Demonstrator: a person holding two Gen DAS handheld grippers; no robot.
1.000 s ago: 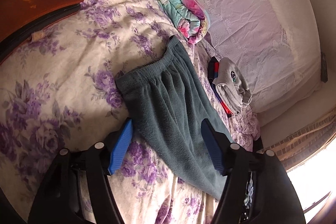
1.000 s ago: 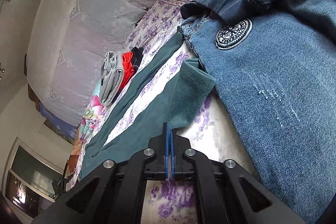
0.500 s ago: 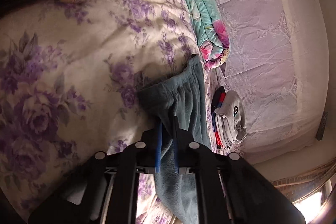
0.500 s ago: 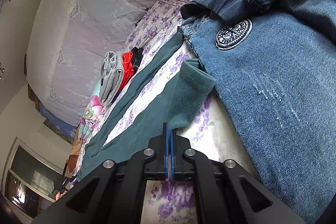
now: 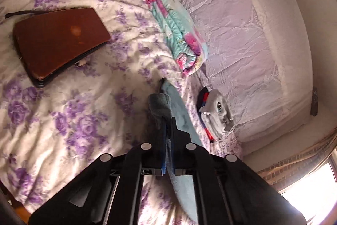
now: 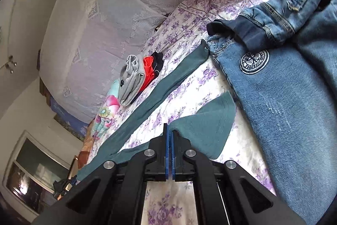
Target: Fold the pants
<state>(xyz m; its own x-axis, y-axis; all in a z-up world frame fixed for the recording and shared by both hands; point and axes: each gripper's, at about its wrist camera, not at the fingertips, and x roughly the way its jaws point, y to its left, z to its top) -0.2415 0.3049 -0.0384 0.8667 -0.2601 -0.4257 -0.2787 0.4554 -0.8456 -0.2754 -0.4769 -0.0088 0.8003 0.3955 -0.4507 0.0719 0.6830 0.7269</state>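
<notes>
Teal fleece pants [image 6: 160,96] lie stretched across the floral bedspread [image 5: 63,119]. My left gripper [image 5: 167,121] is shut on the pants' waistband [image 5: 160,104] and holds it lifted off the bed; the fabric hangs down past the fingers. My right gripper [image 6: 169,130] is shut on the near leg's cuff end [image 6: 208,125], raised a little above the bed. The far leg runs flat toward the jeans.
A brown laptop-like case [image 5: 59,41] lies on the bed at left. A rolled floral quilt [image 5: 179,35] and a stack of folded clothes [image 5: 214,113] lie near the headboard [image 5: 242,35]. Blue denim garments [image 6: 290,88] cover the bed at right.
My left gripper closed on the waistband and lifted it off the bed. My right gripper stayed shut on the cuff and rose slightly, pulling the leg.
</notes>
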